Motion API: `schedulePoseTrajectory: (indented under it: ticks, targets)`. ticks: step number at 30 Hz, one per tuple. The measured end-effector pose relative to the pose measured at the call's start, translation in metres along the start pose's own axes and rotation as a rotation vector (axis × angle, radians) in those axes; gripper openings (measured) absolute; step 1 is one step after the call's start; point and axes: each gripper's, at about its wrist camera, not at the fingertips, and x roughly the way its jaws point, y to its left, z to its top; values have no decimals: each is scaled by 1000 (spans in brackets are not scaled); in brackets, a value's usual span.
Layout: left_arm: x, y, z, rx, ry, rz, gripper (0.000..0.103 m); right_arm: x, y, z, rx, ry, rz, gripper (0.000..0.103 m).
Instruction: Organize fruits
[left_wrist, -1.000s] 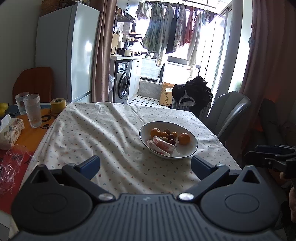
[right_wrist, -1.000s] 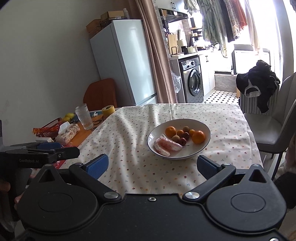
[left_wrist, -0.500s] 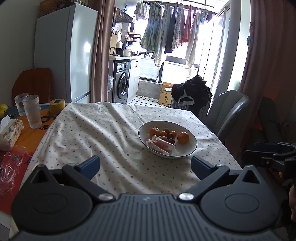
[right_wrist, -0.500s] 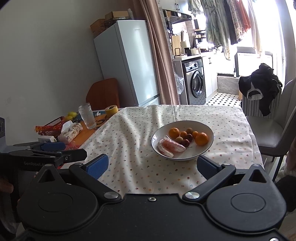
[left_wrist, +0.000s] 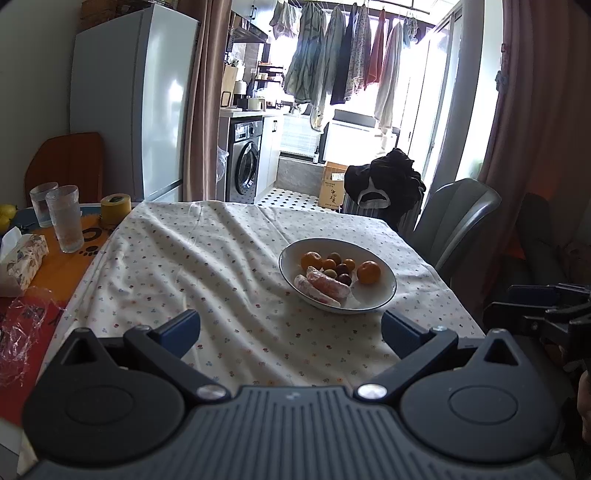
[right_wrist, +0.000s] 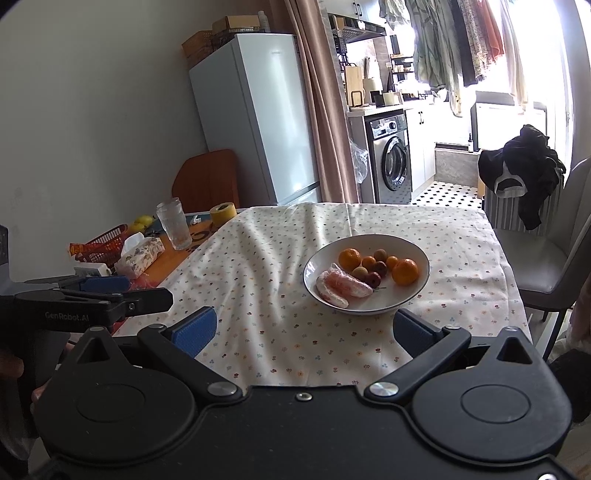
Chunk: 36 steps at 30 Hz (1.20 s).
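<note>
Fruits: a shallow white ceramic bowl with a thin dark rim (left_wrist: 384, 273) (right_wrist: 417, 254) is seen on the bench, towards its right half; two larger oranges are held in it, one at the far left (left_wrist: 311, 259) (right_wrist: 349, 258) and one at the right (left_wrist: 368, 272) (right_wrist: 405, 271); several small round fruits, orange, dark red and greenish-brown (left_wrist: 338, 266) (right_wrist: 373, 266), are clustered between them; peeled pinkish citrus segments in clear plastic wrap (left_wrist: 325, 287) (right_wrist: 341, 285) are laid at the near left of the bowl
Bench: a white tablecloth with a small floral print (left_wrist: 192, 266) (right_wrist: 266, 280) is spread over it, wrinkled
Left gripper (left_wrist: 290, 326) (right_wrist: 105, 286): the jaws are spread wide and nothing is held; it is kept above the near edge of the bench, well short of the bowl
Right gripper (right_wrist: 302, 326) (left_wrist: 535, 308): the jaws are spread wide and nothing is held; it is kept above the near edge, the bowl being just beyond it
Left end of bench: two ribbed clear drinking glasses (left_wrist: 65, 218) (right_wrist: 173, 223), a roll of yellow tape (left_wrist: 115, 209) (right_wrist: 223, 213) and a floral tissue box (left_wrist: 22, 256) (right_wrist: 142, 254) are set on an orange mat
Right of bench: a grey chair (left_wrist: 454, 218) (right_wrist: 546, 273) is drawn up
</note>
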Motion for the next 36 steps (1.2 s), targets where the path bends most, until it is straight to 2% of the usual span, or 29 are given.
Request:
schedulePoseTrajectory:
  ticks: [36]
  targets:
    - [3,3,-2,-2,11,1,103,2,-2,-2,0,9,-8,103]
